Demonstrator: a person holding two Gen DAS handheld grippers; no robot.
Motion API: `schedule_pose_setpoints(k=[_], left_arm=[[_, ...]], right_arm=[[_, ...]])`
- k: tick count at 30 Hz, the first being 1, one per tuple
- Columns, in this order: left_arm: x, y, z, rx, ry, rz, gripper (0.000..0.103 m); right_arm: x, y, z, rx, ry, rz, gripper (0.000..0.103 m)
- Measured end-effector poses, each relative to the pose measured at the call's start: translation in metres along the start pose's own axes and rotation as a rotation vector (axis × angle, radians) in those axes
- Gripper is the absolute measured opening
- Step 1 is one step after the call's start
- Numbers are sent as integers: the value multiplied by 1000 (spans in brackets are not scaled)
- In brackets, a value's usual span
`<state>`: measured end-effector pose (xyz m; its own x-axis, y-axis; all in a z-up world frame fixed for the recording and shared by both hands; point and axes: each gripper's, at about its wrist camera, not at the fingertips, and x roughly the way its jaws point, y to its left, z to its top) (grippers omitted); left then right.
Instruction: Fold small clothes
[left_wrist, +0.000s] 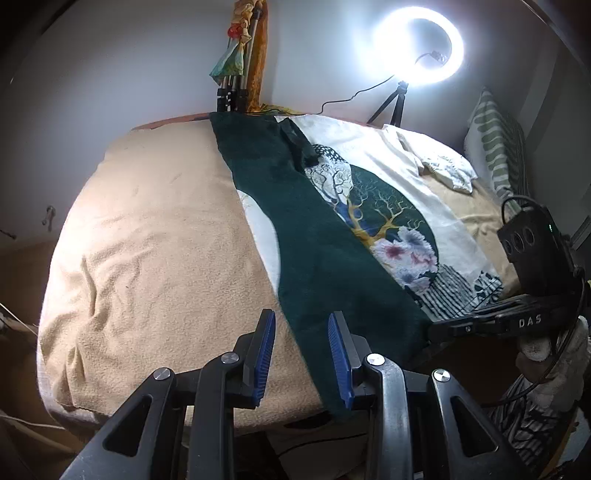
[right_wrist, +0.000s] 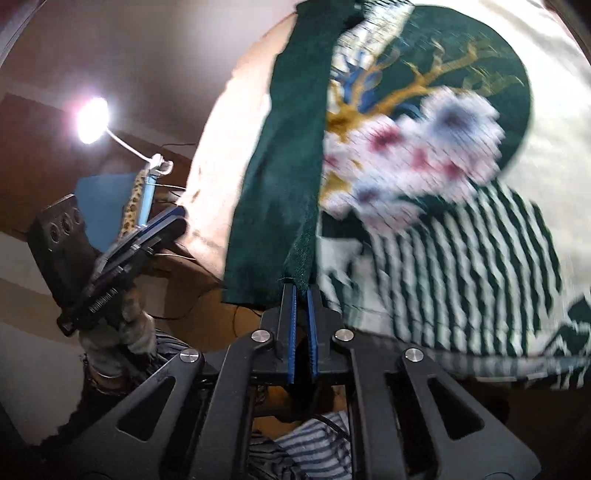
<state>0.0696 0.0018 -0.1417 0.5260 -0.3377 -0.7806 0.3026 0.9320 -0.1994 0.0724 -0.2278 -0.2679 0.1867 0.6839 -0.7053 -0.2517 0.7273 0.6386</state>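
Note:
A dark green garment (left_wrist: 314, 236) lies as a long strip across the beige blanket (left_wrist: 155, 236), partly over a white printed cloth (left_wrist: 399, 206). My left gripper (left_wrist: 301, 339) is open, its blue pads either side of the garment's near left edge, holding nothing. My right gripper (right_wrist: 300, 295) is shut on the green garment's (right_wrist: 280, 184) near corner, which is folded between the pads. The right gripper also shows at the right of the left wrist view (left_wrist: 476, 321), and the left gripper at the left of the right wrist view (right_wrist: 147, 236).
A ring light on a tripod (left_wrist: 417, 51) stands at the bed's far edge, beside another tripod draped with cloth (left_wrist: 236, 74). A white folded cloth (left_wrist: 439, 162) and a striped pillow (left_wrist: 495, 147) lie at the far right. A lamp (right_wrist: 90, 120) shines at the left.

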Motion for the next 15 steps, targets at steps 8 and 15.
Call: schedule_pose_setpoints(k=[8,15], left_arm=[[0,-24,5,63,-29,0,30],[6,-81,9,177,-107,-23,30]], right_arm=[[-42,-7,-2,-72,-113,-40,24],[-116,-24,0,-125,-320,-117,24]])
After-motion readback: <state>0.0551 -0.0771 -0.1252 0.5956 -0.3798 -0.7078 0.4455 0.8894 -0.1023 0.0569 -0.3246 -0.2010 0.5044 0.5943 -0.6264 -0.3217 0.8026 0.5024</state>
